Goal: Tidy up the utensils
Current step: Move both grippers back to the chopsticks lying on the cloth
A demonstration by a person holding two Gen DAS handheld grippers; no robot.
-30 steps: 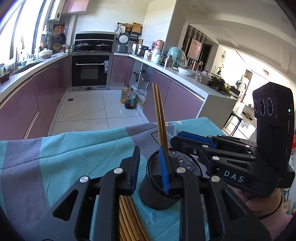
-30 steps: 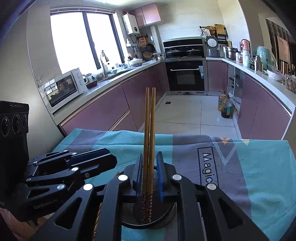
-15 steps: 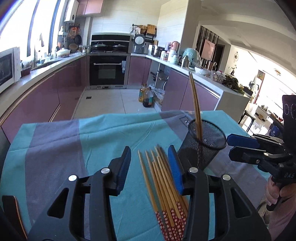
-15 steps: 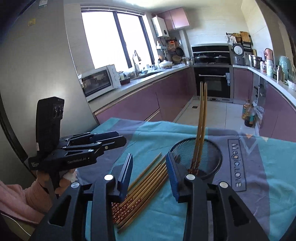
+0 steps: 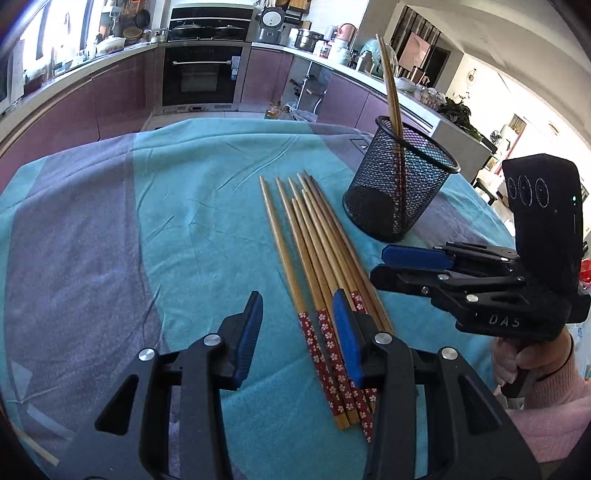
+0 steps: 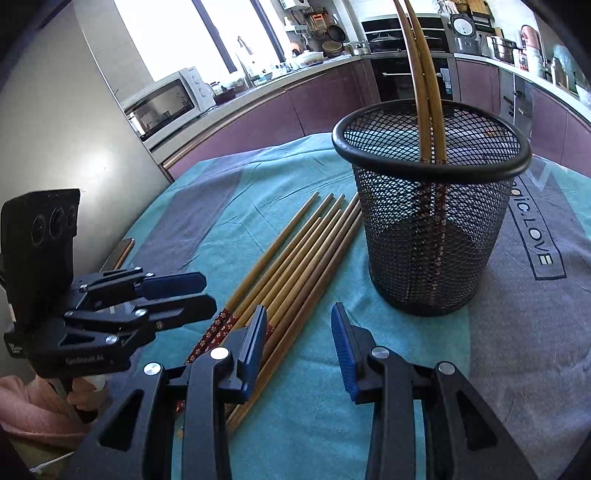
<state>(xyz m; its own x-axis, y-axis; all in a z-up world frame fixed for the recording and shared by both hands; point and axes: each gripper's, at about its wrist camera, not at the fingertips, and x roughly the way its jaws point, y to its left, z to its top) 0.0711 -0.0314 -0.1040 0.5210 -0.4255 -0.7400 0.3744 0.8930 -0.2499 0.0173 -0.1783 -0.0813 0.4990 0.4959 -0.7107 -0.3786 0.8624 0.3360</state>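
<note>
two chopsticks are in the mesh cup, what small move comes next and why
Probably lower the left gripper onto the loose chopsticks and close on a pair: its jaws are open and empty right over their patterned ends, and the mesh cup holds only two chopsticks.

A home kitchen is shown by the built-in oven (image 5: 201, 72), purple cabinets (image 6: 314, 101), microwave (image 6: 162, 105) and rice cooker (image 5: 272, 23).

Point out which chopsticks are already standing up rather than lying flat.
The pair in the black mesh cup: those two chopsticks stand upright, leaning on its rim. The other chopsticks lie flat on the cloth beside it.
</note>
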